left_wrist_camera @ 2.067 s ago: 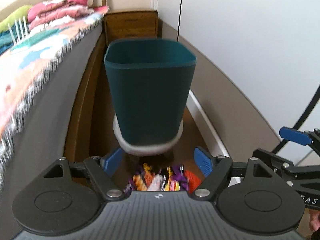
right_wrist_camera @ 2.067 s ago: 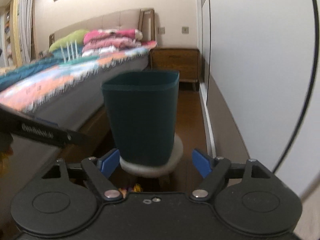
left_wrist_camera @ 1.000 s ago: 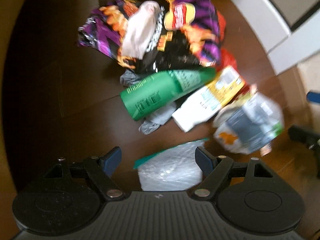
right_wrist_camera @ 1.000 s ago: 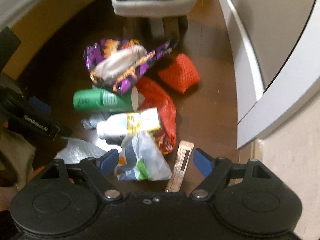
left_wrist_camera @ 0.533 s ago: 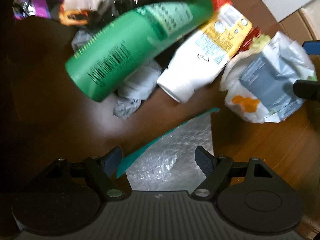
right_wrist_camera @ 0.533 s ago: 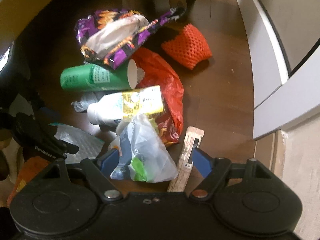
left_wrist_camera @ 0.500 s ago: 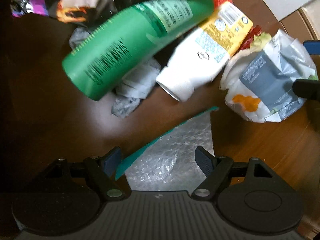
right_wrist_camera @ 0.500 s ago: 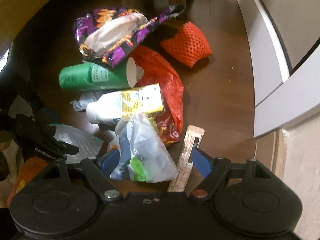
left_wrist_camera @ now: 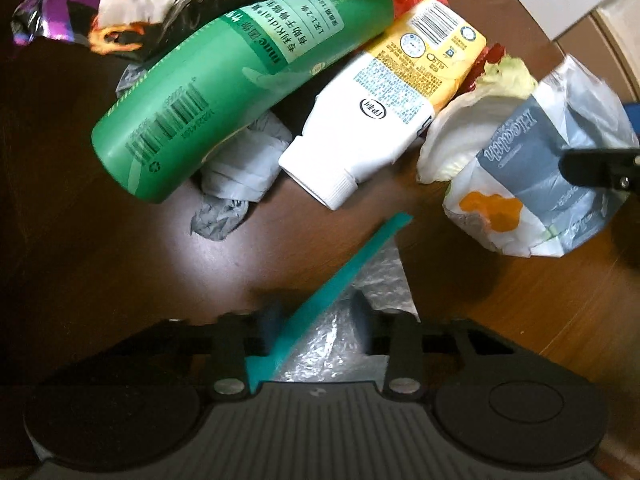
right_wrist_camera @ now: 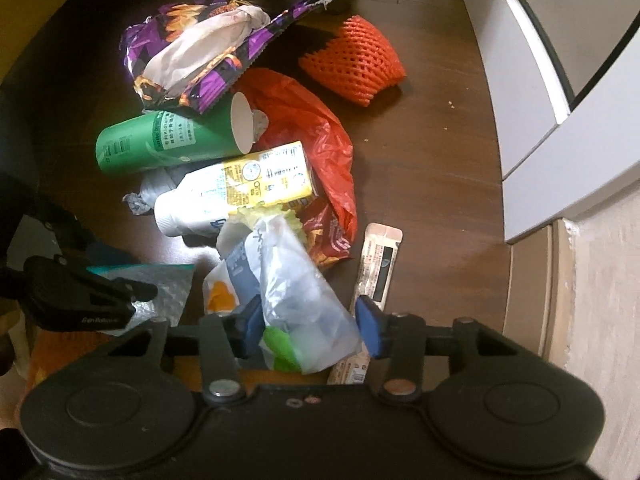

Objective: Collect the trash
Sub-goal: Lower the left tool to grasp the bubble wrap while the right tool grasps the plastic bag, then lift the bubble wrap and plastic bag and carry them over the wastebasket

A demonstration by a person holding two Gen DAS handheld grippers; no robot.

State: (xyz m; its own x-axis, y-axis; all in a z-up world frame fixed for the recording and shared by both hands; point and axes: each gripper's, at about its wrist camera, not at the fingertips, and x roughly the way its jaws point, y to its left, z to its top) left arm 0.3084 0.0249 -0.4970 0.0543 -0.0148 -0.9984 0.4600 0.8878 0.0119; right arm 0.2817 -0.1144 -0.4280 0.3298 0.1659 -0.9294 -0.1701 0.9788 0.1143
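Left wrist view: the left tool (left_wrist_camera: 316, 320) is pointed down at the floor (left_wrist_camera: 100, 264), jaws closing on a bubble-wrap mailer (left_wrist_camera: 352, 320) with a teal edge. The mailer sits between the fingers; whether the pads already press it cannot be told, as the tips are in shadow. The mailer's raised teal edge is likely why it was approached from above — a flat sheet offers little else to pinch. Ahead lie a green cup (left_wrist_camera: 240, 76), a white-and-yellow bottle (left_wrist_camera: 384, 112), grey crumpled paper (left_wrist_camera: 240, 168) under the cup, and a crumpled white bag (left_wrist_camera: 532, 168) at the right.

Right wrist view: the right tool (right_wrist_camera: 310, 328) is angled steeply down, jaws closing around the same white bag (right_wrist_camera: 296, 288). The bag bulges between the blue pads, apparently touched on both sides — a loose, puffy thing is best taken at its bulk. A flat sachet (right_wrist_camera: 378, 264) lies just beside the right finger. Farther off: a red plastic bag (right_wrist_camera: 316, 136), an orange foam net (right_wrist_camera: 354, 68), a purple snack wrapper (right_wrist_camera: 208, 52). All of this trash lies on the floor; no bin is seen.
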